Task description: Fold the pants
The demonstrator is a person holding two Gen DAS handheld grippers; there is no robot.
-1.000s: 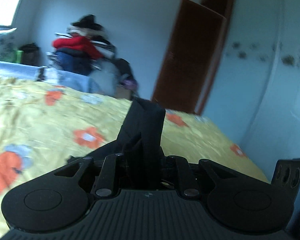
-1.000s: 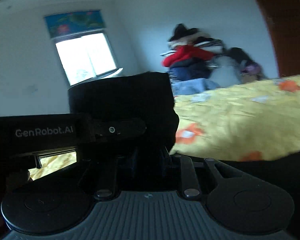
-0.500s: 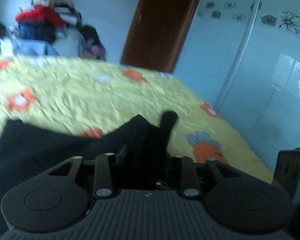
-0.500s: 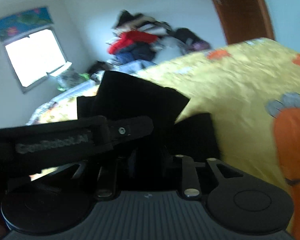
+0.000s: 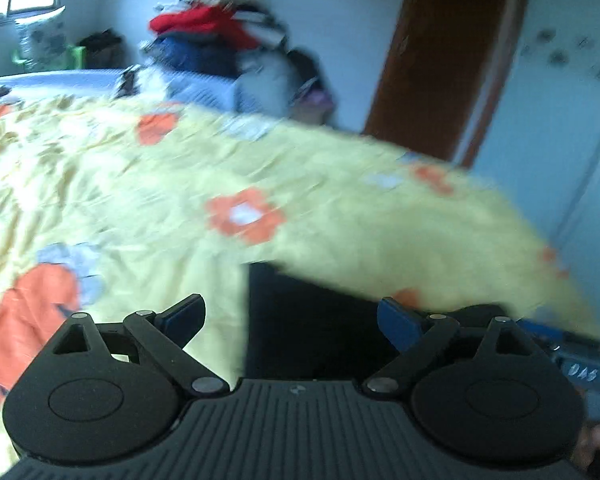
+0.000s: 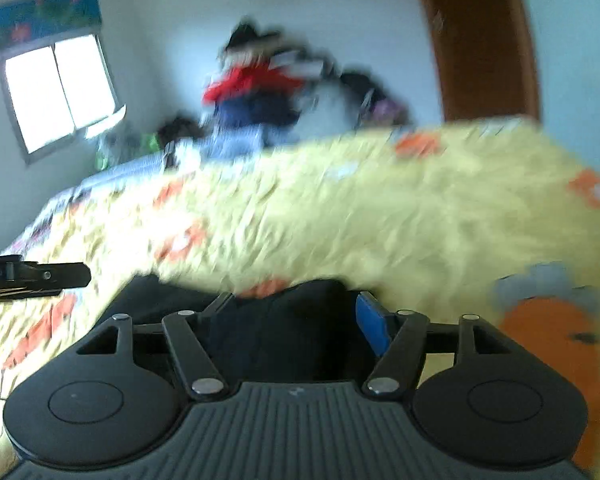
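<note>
The black pants (image 5: 312, 320) lie on the yellow flowered bed cover (image 5: 140, 184), blurred by motion. My left gripper (image 5: 292, 320) hangs just above their near edge. Its jaws are opening wide, both blue pads (image 5: 184, 316) are bare, and the cloth lies flat below them. In the right wrist view the pants (image 6: 284, 332) bunch up between the fingers of my right gripper (image 6: 296, 316). Its jaws are opening too, and the blue right pad (image 6: 374, 330) stands clear of the fabric. The left gripper's finger (image 6: 36, 276) shows at that view's left edge.
A heap of clothes (image 5: 212, 36) is piled against the far wall beyond the bed. A brown door (image 5: 440, 60) and a white wardrobe (image 5: 560, 120) stand to the right, a window (image 6: 56, 88) to the left. The bed cover (image 6: 380, 208) stretches far ahead.
Both grippers held black cloth raised off the bed. They have since dropped toward the cover and spread their jaws, and the pants now rest on the bed.
</note>
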